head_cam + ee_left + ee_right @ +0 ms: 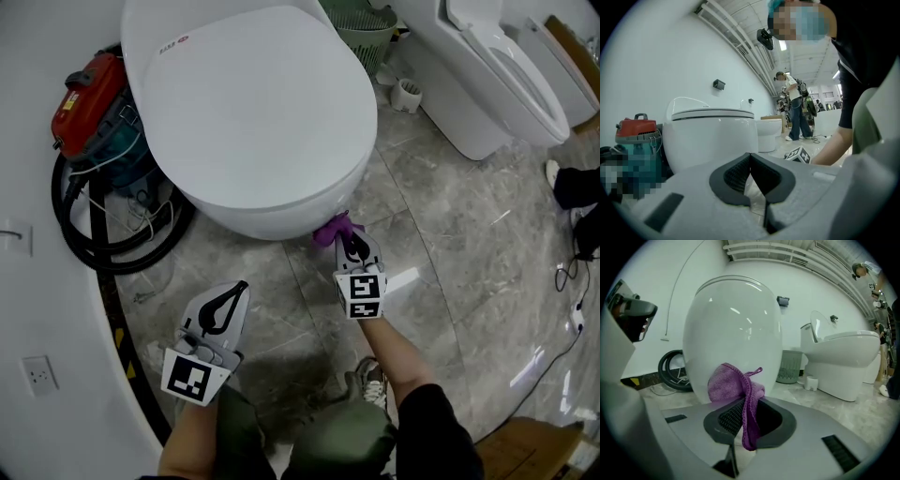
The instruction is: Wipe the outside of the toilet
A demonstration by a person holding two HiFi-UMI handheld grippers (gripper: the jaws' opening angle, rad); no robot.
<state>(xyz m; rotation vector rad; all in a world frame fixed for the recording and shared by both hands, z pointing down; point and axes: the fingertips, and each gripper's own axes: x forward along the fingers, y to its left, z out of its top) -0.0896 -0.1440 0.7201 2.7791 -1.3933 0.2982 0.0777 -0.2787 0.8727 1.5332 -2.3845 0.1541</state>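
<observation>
A white toilet (pixel 253 112) with its lid down fills the upper middle of the head view. My right gripper (pixel 352 246) is shut on a purple cloth (pixel 334 229), and the cloth presses against the front lower wall of the bowl. In the right gripper view the purple cloth (pixel 736 390) bunches between the jaws against the toilet (pixel 733 338). My left gripper (pixel 225 302) hangs lower left over the floor, jaws shut and empty, apart from the bowl. The left gripper view shows the toilet (pixel 710 133) side-on ahead.
A red and teal vacuum (pixel 94 117) with a coiled black hose (pixel 112 248) stands left of the toilet by the curved white wall. A second toilet (pixel 497 75) and a green basket (pixel 366 33) stand at the upper right. The floor is grey marble tile (pixel 459 244).
</observation>
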